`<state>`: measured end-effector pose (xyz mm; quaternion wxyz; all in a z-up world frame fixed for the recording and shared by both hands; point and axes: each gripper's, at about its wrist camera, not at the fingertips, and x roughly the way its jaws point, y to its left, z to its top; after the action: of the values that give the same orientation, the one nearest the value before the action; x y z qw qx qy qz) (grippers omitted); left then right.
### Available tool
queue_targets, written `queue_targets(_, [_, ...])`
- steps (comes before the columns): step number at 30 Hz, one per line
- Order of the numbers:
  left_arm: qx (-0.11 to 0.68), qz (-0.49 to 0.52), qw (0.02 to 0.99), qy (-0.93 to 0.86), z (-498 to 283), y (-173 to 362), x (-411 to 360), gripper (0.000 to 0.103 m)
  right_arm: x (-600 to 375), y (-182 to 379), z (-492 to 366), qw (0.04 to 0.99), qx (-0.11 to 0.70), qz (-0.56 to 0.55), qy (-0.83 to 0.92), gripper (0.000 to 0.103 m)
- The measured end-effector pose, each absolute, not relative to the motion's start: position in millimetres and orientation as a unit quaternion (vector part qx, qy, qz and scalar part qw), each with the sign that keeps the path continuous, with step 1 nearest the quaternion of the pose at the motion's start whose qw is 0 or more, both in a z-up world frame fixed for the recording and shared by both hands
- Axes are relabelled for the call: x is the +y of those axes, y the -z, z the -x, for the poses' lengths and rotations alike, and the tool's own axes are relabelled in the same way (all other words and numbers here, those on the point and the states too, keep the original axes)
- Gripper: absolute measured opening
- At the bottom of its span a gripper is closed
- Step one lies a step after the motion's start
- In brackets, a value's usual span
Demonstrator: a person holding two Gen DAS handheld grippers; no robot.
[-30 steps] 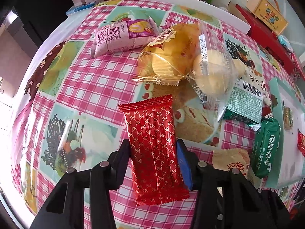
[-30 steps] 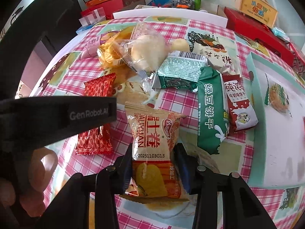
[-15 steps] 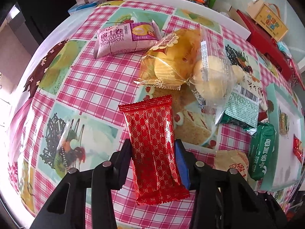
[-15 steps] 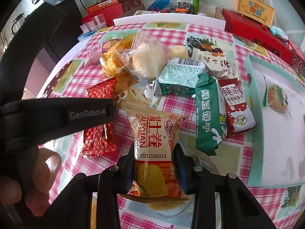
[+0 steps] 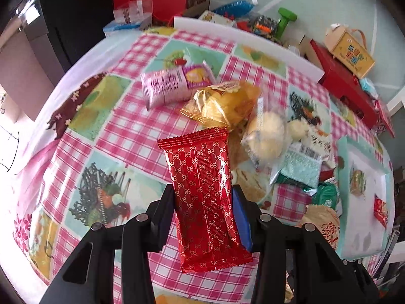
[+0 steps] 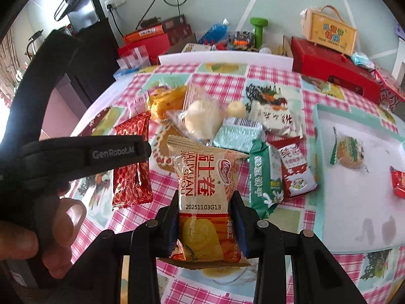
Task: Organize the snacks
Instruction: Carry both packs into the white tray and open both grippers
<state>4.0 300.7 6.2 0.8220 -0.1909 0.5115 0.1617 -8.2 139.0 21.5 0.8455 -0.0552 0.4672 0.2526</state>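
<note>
Left gripper [image 5: 203, 202] clamped on red wafer pack [image 5: 202, 197], held w/ top end over checkered counter [image 5: 131, 136]. Right gripper [image 6: 205, 211] clenched on orange Swiss roll pack [image 6: 206, 197], left of teal tray [image 6: 354, 202].

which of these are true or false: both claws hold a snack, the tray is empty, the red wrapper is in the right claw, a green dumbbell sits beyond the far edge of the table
1. Both claws hold a snack: true. The left claw grips a shiny red gold-patterned wrapper; the right claw grips an orange-and-beige swiss roll packet.
2. The mint-green shallow tray is empty: false. A round biscuit in clear wrap and a small red packet lie in it.
3. The red wrapper is in the right claw: false. The left claw holds it.
4. A green plastic dumbbell sits beyond the far edge of the table: true.
</note>
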Motion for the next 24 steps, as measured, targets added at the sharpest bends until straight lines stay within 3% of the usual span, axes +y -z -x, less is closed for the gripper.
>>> queue_targets(24, [0.452,0.142,0.876,-0.092,-6,-61,231,0.046,33,-56,-29,0.888,0.44,-0.044,-0.125,0.039])
